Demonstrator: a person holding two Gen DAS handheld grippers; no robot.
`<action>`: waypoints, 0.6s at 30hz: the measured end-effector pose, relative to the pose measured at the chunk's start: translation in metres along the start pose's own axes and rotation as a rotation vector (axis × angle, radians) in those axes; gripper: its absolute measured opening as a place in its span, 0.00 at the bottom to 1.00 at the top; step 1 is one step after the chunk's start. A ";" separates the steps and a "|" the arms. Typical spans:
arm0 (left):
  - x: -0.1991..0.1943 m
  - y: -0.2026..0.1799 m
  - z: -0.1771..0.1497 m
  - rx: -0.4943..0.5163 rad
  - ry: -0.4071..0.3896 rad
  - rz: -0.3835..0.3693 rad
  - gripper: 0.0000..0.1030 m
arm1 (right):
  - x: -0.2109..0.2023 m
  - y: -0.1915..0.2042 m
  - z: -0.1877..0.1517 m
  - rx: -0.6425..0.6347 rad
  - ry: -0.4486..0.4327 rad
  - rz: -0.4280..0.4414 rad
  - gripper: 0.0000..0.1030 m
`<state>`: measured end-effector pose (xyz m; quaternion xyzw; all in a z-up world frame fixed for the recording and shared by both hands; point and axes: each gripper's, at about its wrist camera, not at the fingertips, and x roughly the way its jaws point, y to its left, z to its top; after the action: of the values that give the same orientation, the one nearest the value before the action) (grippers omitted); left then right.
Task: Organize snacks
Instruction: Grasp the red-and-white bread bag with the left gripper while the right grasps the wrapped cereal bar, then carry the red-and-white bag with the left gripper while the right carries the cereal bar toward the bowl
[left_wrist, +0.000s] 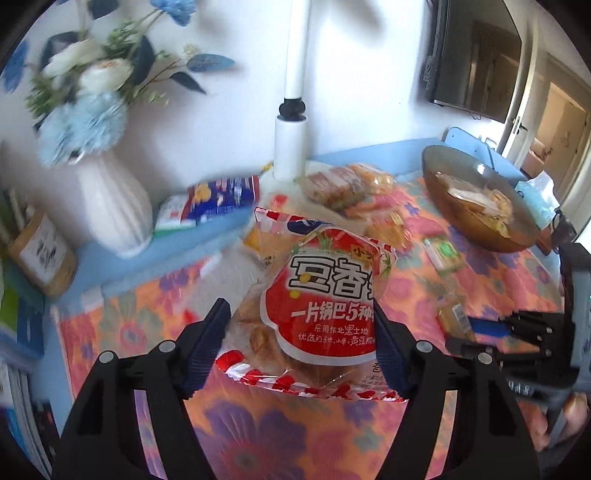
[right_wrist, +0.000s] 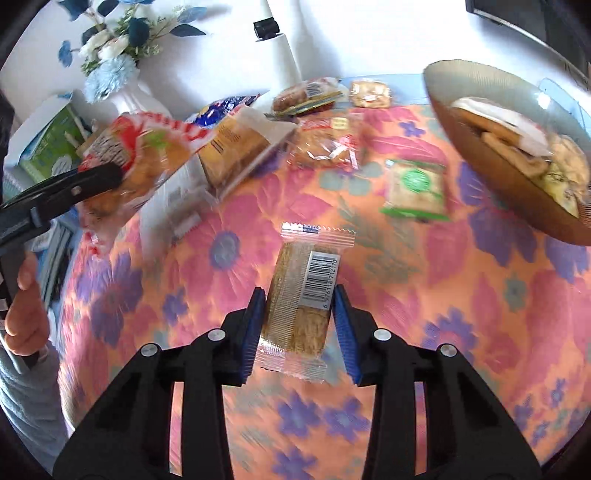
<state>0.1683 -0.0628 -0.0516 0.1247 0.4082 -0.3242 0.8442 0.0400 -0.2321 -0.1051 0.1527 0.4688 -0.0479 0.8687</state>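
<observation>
Jaws gripping snack packs, amber bowl (right_wrist: 461, 110) holding perhaps crackers

Red snack bag (left_wrist: 325, 295) held aloft; clear-wrapped bar (right_wrist: 301, 295) likewise.

Snack packets (right_wrist: 325, 147) lie scattered on the surface (right_wrist: 461, 314), a filled bowl (right_wrist: 480, 147) at its right, a vase (left_wrist: 110, 206) behind its left corner.

Red-and-clear plastic snack bag (left_wrist: 325, 295): big white "豆香", below it "一片锅巴5种". Clear-wrapped brown bar (right_wrist: 301, 295), right of that bag: barcode sticker, digits "6 976118 712170".
</observation>
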 end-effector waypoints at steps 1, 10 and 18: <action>-0.003 -0.004 -0.008 -0.011 0.004 -0.002 0.70 | -0.002 0.000 -0.003 -0.014 -0.003 -0.013 0.38; 0.019 -0.037 -0.072 -0.058 0.069 -0.003 0.73 | -0.018 -0.015 -0.035 -0.109 -0.032 -0.089 0.38; 0.029 -0.047 -0.088 0.008 0.174 -0.026 0.95 | -0.026 -0.027 -0.049 -0.087 -0.037 -0.086 0.60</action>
<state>0.0972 -0.0697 -0.1270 0.1505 0.4804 -0.3245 0.8008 -0.0196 -0.2438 -0.1149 0.0936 0.4602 -0.0676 0.8802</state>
